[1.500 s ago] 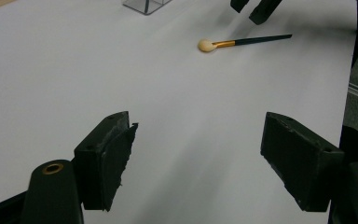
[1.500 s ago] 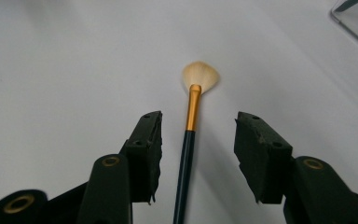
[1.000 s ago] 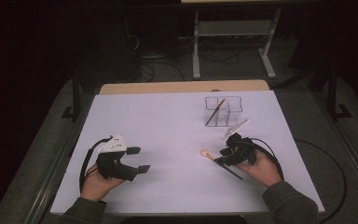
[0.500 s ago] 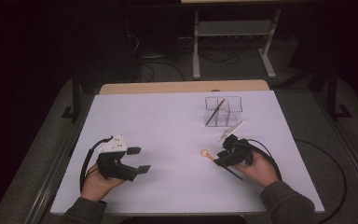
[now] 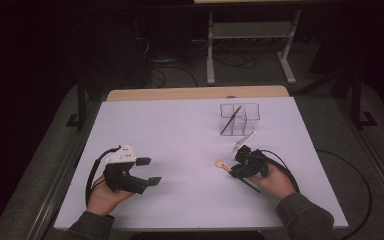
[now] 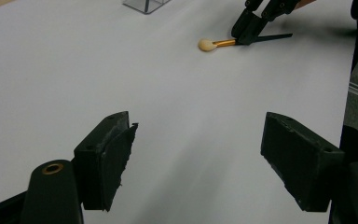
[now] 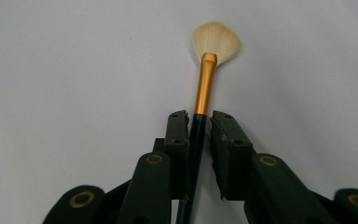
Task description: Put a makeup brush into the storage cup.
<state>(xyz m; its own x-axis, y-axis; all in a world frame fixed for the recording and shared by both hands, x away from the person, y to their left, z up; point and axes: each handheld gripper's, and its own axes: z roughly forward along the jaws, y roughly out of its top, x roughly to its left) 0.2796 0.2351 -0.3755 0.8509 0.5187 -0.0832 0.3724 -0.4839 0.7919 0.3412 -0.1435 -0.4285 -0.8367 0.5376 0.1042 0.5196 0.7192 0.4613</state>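
Looking like a lab: white table (image 5: 170, 135) sitting on dark floor, cables (image 5: 165, 75) and metal stand (image 5: 250, 35) lying behind.

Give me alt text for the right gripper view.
The right gripper has its two black jaws closed on the dark handle of a makeup brush, whose gold ferrule and pale fanned bristles point away over a plain white table.

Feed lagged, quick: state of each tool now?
Left tool: open, empty.
Right tool: shut on the brush.
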